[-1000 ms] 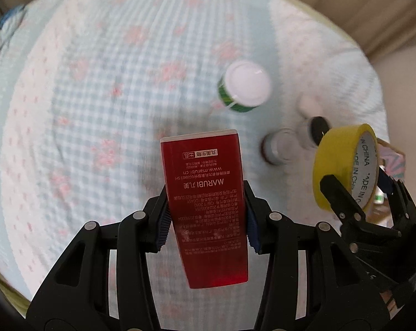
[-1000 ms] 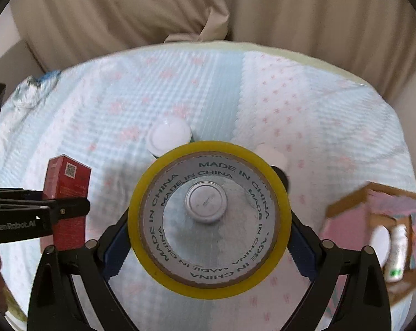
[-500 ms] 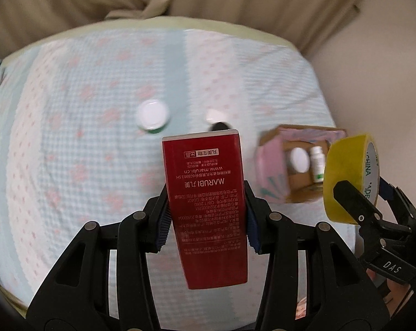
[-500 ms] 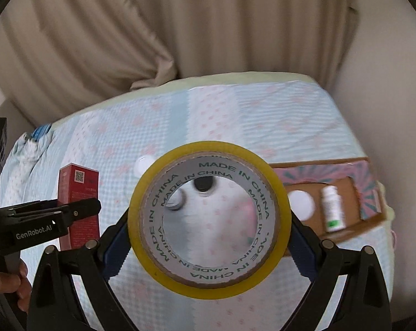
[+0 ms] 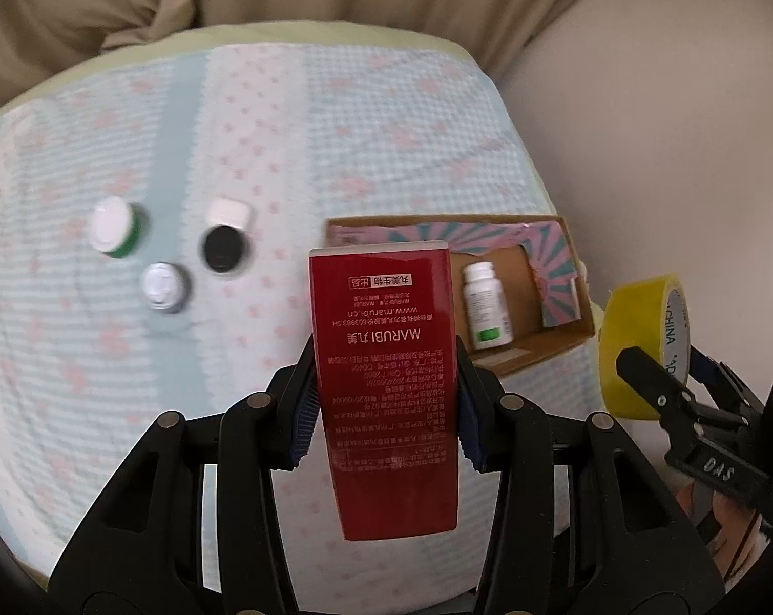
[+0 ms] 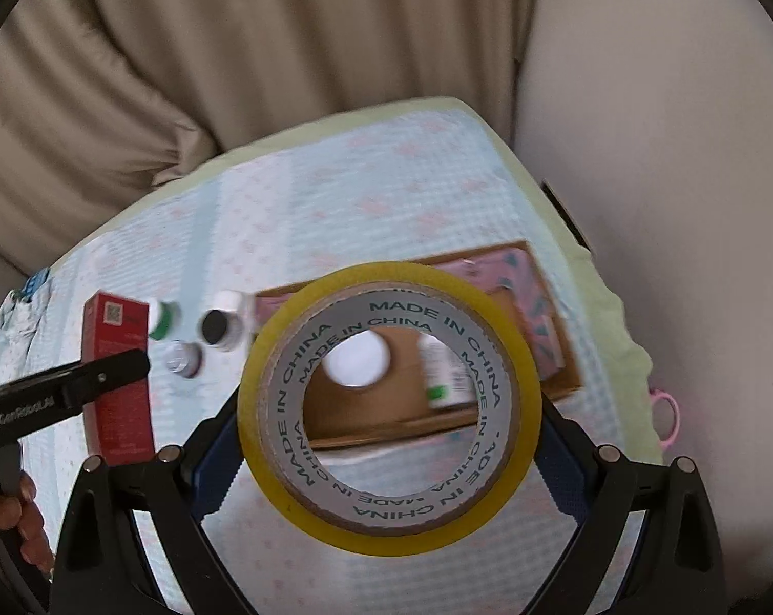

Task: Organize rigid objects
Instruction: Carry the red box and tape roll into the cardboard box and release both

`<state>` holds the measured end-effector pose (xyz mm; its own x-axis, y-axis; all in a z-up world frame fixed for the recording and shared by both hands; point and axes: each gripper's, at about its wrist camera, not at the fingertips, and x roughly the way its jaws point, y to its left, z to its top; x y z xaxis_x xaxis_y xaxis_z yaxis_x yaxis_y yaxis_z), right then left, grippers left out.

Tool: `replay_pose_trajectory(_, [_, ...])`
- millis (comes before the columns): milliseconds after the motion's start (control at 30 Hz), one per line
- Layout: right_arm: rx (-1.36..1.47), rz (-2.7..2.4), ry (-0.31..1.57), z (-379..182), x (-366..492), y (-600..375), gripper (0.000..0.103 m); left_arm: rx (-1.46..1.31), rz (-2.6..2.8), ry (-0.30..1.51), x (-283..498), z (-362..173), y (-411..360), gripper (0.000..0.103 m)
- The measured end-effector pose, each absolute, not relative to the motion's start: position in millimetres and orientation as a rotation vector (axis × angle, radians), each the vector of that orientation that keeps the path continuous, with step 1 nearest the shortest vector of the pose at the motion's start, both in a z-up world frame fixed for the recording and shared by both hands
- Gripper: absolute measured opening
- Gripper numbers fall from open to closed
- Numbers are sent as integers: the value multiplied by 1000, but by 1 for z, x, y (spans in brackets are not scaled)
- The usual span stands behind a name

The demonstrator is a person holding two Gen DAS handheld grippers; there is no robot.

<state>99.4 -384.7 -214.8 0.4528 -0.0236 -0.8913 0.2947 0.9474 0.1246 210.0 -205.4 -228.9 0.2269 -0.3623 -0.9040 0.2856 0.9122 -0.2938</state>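
Note:
My left gripper (image 5: 383, 412) is shut on a tall red MARUBI carton (image 5: 386, 389), held above the bed; the carton also shows in the right wrist view (image 6: 115, 374). My right gripper (image 6: 386, 441) is shut on a roll of yellow tape (image 6: 389, 517), which also shows in the left wrist view (image 5: 637, 348). An open cardboard box (image 5: 555, 348) with pink and teal flaps lies at the bed's right edge. It holds a white bottle with a green label (image 5: 483, 312) and a white round lid (image 6: 358, 361). Both grippers are above and short of the box.
Several small jars stand on the checked bedspread (image 5: 284, 118): a green one with a white lid (image 5: 112, 225), a silver-lidded one (image 5: 163, 287), a black-lidded one (image 5: 225, 248) and a white one (image 5: 227, 212). Beige curtains (image 6: 232, 51) and a wall lie beyond.
Both grippers have risen and swung right with their loads. The box has come nearer the middle of both views and the jars have slid left.

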Motion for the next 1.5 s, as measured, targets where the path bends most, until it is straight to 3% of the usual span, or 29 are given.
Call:
replay_pose_trajectory(267, [349, -190, 1198, -268, 124, -457, 97, -42, -412, 1352, 223, -283, -268, 41])
replay_pose_trajectory(567, [473, -150, 1311, -332, 165, -484, 97, 7, -333, 1444, 249, -346, -288, 40])
replay_pose_trajectory(967, [513, -134, 1335, -367, 185, -490, 98, 132, -299, 1491, 260, -372, -307, 42])
replay_pose_trajectory(1000, [537, -142, 1337, -369, 185, -493, 98, 155, -297, 1499, 261, -373, -310, 46])
replay_pose_trajectory(1067, [566, -159, 1344, -371, 186, -498, 101, 193, -305, 1484, 260, -371, -315, 100])
replay_pose_trajectory(1233, [567, -183, 1211, -355, 181, -506, 103, 198, -335, 1429, 261, -357, -312, 103])
replay_pose_trajectory(1500, [447, -183, 1239, -344, 177, -497, 103, 150, -340, 1409, 250, -344, -298, 103])
